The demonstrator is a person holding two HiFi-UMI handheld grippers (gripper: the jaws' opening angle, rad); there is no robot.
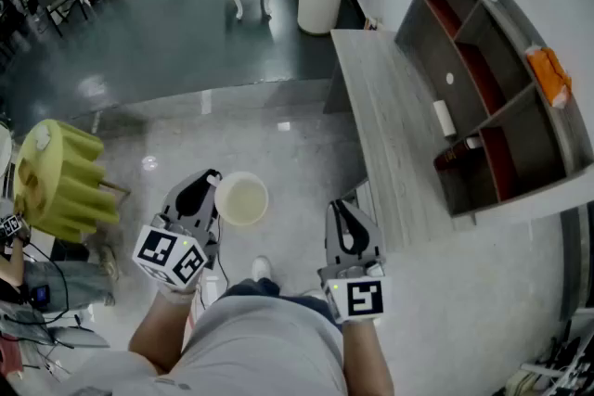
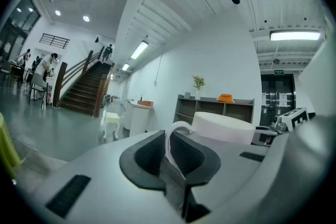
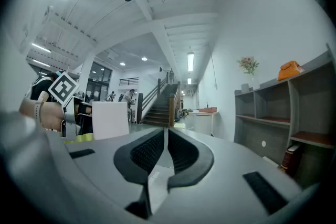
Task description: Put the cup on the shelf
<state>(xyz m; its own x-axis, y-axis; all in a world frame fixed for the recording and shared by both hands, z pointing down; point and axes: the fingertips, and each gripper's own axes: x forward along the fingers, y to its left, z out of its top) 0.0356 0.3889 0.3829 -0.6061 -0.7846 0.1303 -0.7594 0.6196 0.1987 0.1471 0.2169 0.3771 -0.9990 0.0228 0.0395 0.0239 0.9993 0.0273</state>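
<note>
Top-down view: person w/ a gripper in each hand. Left gripper (image 1: 210, 188) holds a white cup (image 1: 243, 199) over the grey floor; right gripper (image 1: 340, 210) is just right of it. Far right, a grey shelf (image 1: 483, 97) stands behind a low wooden bench (image 1: 380, 125). Yellow stool (image 1: 60, 181) at left.

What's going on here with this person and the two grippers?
A person stands on a pale floor with a gripper in each hand. The left gripper is shut on the handle of a white cup and holds it in the air in front of the body. The right gripper is shut with nothing in it. The grey shelf unit stands off to the person's right; the cup is not yet on it.
</note>
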